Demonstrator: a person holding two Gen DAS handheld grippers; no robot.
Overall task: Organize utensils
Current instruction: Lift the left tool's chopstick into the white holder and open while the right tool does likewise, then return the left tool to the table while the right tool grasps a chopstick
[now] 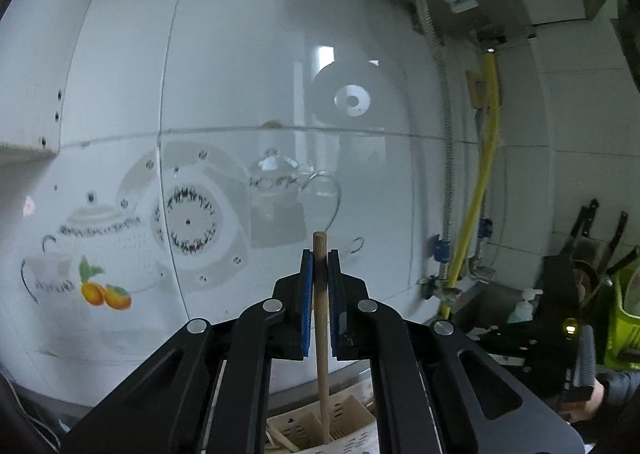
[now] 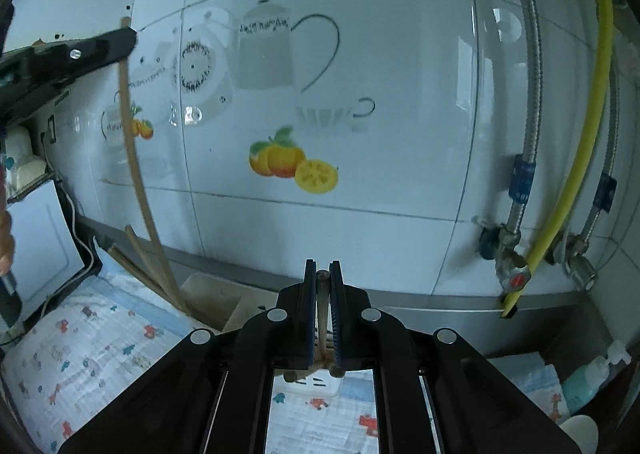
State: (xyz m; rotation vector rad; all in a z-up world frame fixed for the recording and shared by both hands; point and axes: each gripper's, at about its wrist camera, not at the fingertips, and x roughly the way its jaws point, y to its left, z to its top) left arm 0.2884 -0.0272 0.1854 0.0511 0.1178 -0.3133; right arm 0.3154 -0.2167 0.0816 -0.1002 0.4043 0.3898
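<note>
My left gripper (image 1: 320, 258) is shut on a long wooden utensil handle (image 1: 321, 318) that stands upright. Its lower end reaches into a beige slotted utensil holder (image 1: 348, 414) below. In the right wrist view the same handle (image 2: 136, 157) curves down from the left gripper (image 2: 128, 35) into the holder (image 2: 212, 294). My right gripper (image 2: 322, 270) is shut on thin wooden sticks (image 2: 322, 294), probably chopsticks, whose lower ends splay apart behind the pads. It hangs over a patterned cloth (image 2: 80, 334), to the right of the holder.
A white tiled wall (image 2: 360, 53) with teapot and fruit decals stands close ahead. A yellow hose (image 2: 592, 133), metal pipes and valves (image 2: 516, 274) run down at the right. A soap bottle (image 2: 588, 378) stands in the corner. A green basket (image 1: 624, 318) is at far right.
</note>
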